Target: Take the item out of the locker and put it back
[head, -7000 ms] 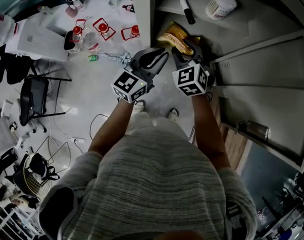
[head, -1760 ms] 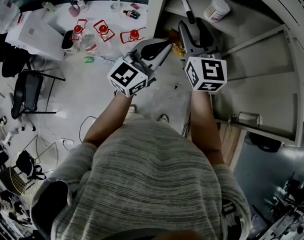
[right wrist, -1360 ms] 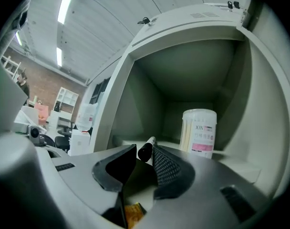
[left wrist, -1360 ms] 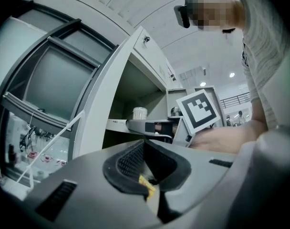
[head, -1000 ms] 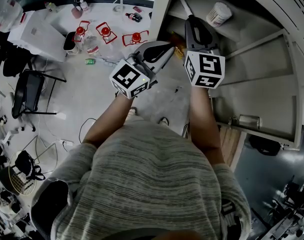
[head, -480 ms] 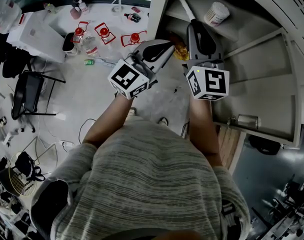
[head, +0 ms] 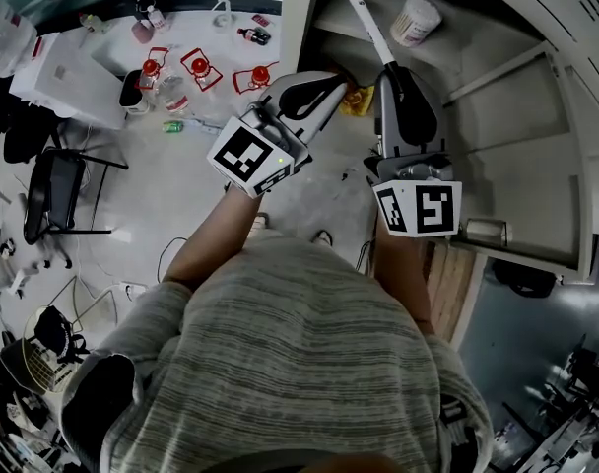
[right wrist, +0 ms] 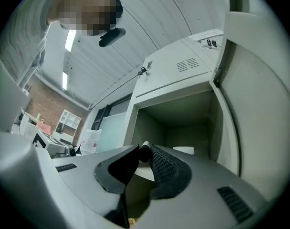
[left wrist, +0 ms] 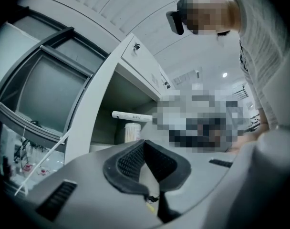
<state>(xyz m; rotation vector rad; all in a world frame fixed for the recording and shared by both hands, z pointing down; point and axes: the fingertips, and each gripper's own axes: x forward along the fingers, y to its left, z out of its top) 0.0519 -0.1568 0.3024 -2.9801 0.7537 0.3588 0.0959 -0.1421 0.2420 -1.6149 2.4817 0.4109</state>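
Our right hand-held gripper point(head: 389, 66) pinches the marker pen point(head: 366, 20) by its end; we should carry it level, clear of the cotton-swab tub point(head: 415, 20). Our left hand-held gripper point(head: 329, 86) is closed and empty.

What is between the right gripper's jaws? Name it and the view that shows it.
A marker. The right gripper view shows the right gripper shut on its dark end; the head view shows the white barrel jutting past the tips.

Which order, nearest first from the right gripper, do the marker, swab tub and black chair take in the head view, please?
1. Marker: in the right gripper's fingers.
2. Swab tub: shelf beyond.
3. Black chair: floor, far left.
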